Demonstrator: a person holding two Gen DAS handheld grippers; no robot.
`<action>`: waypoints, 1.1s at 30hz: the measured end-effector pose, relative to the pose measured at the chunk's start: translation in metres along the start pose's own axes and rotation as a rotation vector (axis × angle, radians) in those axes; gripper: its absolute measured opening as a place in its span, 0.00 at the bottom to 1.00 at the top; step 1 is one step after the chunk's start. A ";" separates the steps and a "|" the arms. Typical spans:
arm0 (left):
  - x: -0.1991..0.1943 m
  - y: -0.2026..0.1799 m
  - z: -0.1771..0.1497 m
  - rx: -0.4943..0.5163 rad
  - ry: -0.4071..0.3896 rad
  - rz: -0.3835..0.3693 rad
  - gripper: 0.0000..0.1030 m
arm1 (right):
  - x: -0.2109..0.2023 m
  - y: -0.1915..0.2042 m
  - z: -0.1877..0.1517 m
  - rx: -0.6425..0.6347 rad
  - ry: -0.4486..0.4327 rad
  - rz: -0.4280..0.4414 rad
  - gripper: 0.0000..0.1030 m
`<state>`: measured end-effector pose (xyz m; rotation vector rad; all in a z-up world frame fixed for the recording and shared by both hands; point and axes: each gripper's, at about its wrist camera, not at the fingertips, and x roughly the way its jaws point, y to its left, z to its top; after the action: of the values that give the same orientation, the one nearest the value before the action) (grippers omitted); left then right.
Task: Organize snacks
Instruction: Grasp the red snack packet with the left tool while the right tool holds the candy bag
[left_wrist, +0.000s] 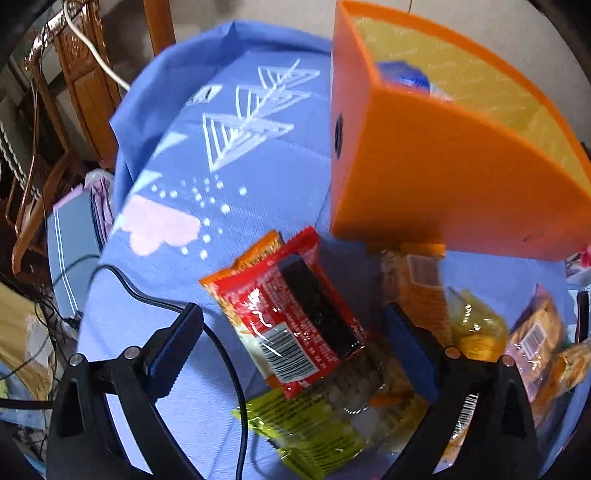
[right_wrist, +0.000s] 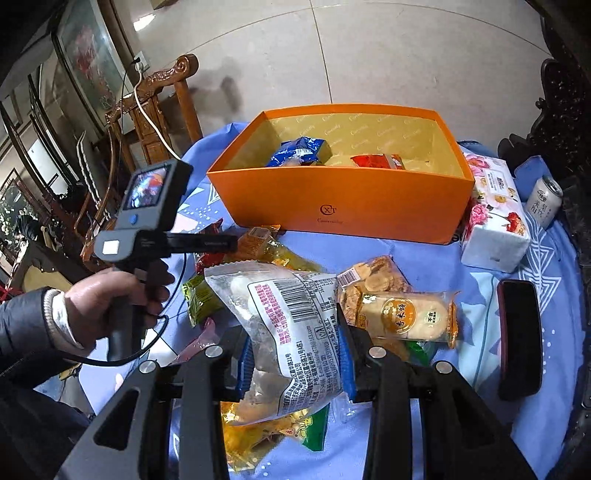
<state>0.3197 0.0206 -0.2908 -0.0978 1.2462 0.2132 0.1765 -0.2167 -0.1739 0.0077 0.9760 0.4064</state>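
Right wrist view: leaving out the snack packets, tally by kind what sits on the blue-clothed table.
Orange box: 1
Floral tissue pack: 1
Drink can: 1
Dark oblong object with a red edge: 1
Total: 4

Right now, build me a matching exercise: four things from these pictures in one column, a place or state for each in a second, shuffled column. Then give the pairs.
Things:
1. blue packet
2. clear barcoded packet
3. drink can
4. red packet

Places or states:
A. lying between the open left gripper fingers
B. inside the orange box
C. clamped in the right gripper
D. beside the floral tissue pack

Pairs: 1-B, 2-C, 3-D, 4-A
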 end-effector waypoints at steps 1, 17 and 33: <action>0.003 0.001 -0.001 -0.008 0.003 0.001 0.92 | 0.000 -0.001 0.000 0.002 0.000 0.000 0.36; 0.000 0.025 -0.006 -0.040 -0.046 -0.121 0.45 | 0.004 -0.001 0.003 0.007 0.001 -0.010 0.36; -0.064 0.058 -0.029 -0.020 -0.181 -0.294 0.44 | -0.009 -0.001 0.005 0.017 -0.046 -0.014 0.36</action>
<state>0.2610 0.0647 -0.2369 -0.2711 1.0350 -0.0207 0.1765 -0.2198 -0.1639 0.0257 0.9334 0.3833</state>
